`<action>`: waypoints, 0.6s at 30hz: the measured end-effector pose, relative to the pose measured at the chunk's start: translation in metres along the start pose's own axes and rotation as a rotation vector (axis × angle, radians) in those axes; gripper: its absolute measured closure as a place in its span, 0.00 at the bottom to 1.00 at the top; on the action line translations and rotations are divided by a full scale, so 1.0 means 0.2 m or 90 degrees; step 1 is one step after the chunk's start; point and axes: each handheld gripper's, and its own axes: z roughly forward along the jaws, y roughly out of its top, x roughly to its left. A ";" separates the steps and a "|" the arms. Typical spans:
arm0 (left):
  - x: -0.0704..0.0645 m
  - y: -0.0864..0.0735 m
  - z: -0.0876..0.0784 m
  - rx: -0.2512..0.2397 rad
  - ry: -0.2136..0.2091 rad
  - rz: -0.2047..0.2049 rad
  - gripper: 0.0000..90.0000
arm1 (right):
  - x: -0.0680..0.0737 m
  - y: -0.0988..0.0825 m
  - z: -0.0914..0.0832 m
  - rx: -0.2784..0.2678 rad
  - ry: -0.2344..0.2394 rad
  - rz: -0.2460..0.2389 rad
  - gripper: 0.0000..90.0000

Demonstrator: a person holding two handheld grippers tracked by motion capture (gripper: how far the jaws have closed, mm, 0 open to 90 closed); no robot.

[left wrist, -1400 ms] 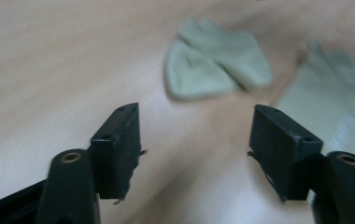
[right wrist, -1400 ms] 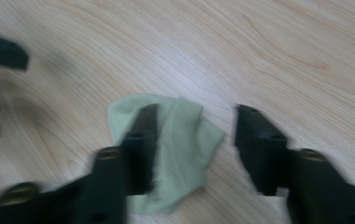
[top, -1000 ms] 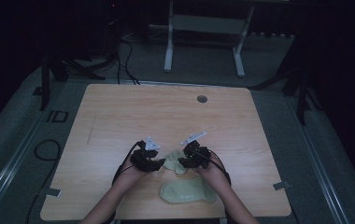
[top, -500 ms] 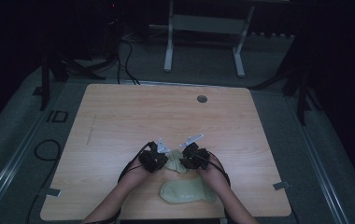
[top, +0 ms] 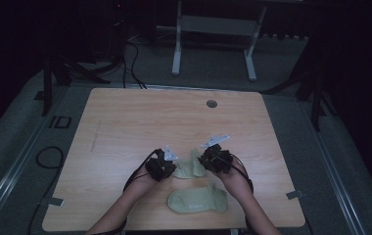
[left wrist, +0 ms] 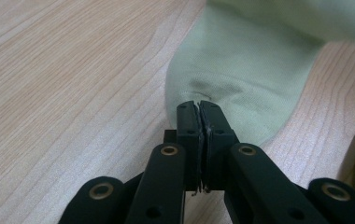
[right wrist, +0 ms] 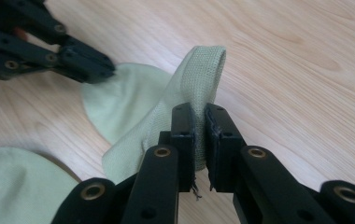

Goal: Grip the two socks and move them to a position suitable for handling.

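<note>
since a second ago my hands drew closer. left hand-held gripper (left wrist: 199, 109) pinches the upper sock (top: 190, 167) at its toe, right hand-held gripper (right wrist: 199, 112) clamps the cuff; sock at tabletop (top: 125, 122) 6 o'clock. next: lift both ends evenly, keep fabric taut.

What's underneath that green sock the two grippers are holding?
Bare wooden table shows around the held sock. Its toe rests there; its cuff is lifted. The second sock lies apart. Beneath the fabric is hidden.

high view looks down; both gripper views close on one sock (top: 190, 168).
</note>
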 end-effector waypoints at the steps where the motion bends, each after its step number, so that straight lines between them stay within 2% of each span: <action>1: 0.00 0.00 0.00 0.000 0.000 0.002 0.97 | -0.02 -0.01 -0.01 0.000 0.001 0.009 0.92; 2: 0.00 0.00 0.00 0.001 0.000 0.002 0.97 | -0.07 -0.03 -0.03 0.000 -0.004 0.020 0.92; 3: 0.00 0.00 0.00 0.002 -0.001 0.002 0.97 | -0.07 -0.03 -0.03 0.000 -0.004 0.020 0.92; 8: 0.00 0.01 0.00 0.005 -0.001 0.004 0.97 | -0.17 -0.09 -0.05 0.009 -0.023 0.041 0.92; 11: 0.00 0.02 0.00 0.013 -0.001 0.012 0.97 | -0.22 -0.13 -0.03 0.015 -0.023 0.063 0.91; 18: 0.00 0.02 0.00 0.015 0.003 0.013 0.97 | -0.28 -0.22 0.01 0.035 -0.019 0.092 0.91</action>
